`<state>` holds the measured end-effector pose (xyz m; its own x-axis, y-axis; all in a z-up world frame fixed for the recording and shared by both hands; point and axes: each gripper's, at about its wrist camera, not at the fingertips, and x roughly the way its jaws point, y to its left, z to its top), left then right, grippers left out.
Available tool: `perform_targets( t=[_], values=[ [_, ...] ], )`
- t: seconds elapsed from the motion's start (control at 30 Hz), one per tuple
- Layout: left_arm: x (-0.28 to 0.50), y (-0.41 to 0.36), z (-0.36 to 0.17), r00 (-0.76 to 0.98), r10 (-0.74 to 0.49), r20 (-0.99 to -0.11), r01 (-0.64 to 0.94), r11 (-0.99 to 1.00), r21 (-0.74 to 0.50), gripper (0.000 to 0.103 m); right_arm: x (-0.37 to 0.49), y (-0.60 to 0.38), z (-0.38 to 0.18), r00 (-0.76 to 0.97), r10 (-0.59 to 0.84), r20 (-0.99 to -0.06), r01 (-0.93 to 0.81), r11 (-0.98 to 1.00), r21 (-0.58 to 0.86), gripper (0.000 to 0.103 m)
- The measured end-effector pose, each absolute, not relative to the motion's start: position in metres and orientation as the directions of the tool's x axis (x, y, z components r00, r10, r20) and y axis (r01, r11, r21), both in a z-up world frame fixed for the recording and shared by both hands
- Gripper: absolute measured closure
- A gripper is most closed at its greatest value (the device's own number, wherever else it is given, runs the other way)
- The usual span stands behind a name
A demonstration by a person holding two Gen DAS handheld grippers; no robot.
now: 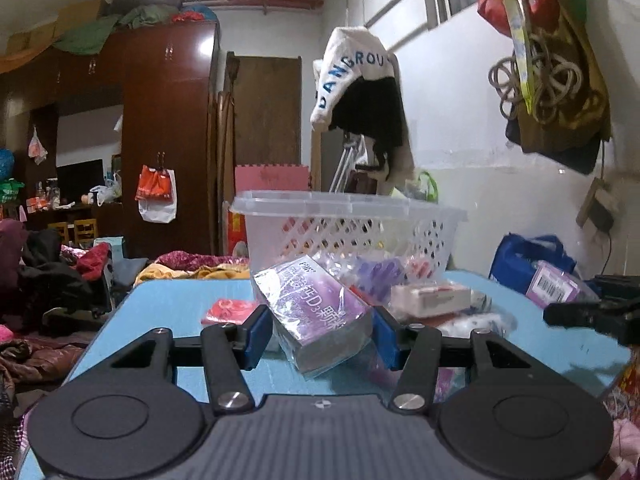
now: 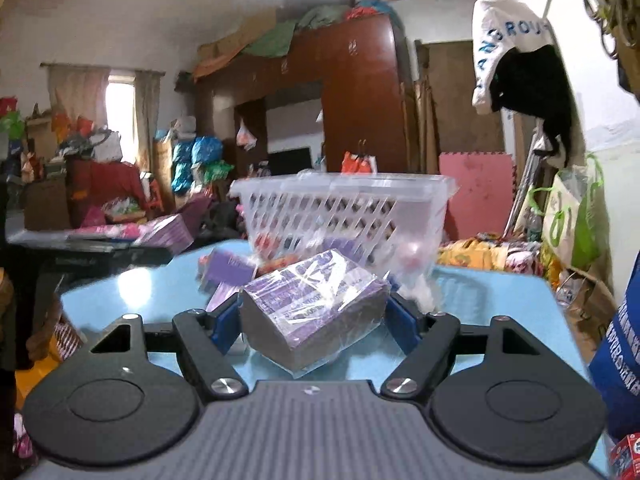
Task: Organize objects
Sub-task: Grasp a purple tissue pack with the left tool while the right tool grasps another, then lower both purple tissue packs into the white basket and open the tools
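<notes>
Over the blue table (image 1: 172,304) both hands hold their loads a little above the top, each gripper pointing toward the white basket (image 1: 352,224) that stands at twelve o'clock from them, at the far edge. My guess is that the basket is where the loose things are meant to end up, which would explain why both boxes are carried level and aimed at it. One purple box (image 1: 316,312), wrapped in shiny film, is clamped between the blue pads of the left gripper (image 1: 322,334), tilted, with one corner hanging low toward the camera. Its twin, a second purple box (image 2: 320,308), sits gripped crosswise in the right gripper (image 2: 314,322), whose jaws stand wider because they take it across a broader side. Below and beyond them lie more small packets (image 1: 424,300) on the table in front of the basket, not yet gathered. Clearing the rim at twelve o'clock looks like the next hurdle.
</notes>
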<state>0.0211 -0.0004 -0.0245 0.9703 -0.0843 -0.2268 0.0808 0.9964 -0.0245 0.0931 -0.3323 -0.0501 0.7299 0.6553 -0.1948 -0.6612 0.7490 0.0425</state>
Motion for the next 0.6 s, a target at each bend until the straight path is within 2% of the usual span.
perform_targets(
  t=[0.23, 0.4, 0.6],
  values=[
    [0.027, 0.009, -0.006, 0.976, -0.102, -0.195, 0.088, 0.993, -0.080, 0.045, 0.108, -0.327, -0.024, 0.738, 0.657, -0.154, -0.661, 0.750, 0.032, 0.026],
    [0.059, 0.006, 0.037, 0.977, -0.128, -0.170, 0.114, 0.990, -0.089, 0.045, 0.137, -0.300, 0.015, 0.760, 0.639, -0.120, -0.645, 0.764, -0.012, 0.026],
    [0.123, -0.004, 0.075, 0.978, -0.086, -0.192, 0.067, 0.993, -0.102, 0.045, 0.190, -0.268, 0.048, 0.765, 0.625, -0.158, -0.634, 0.773, -0.013, 0.026]
  ],
)
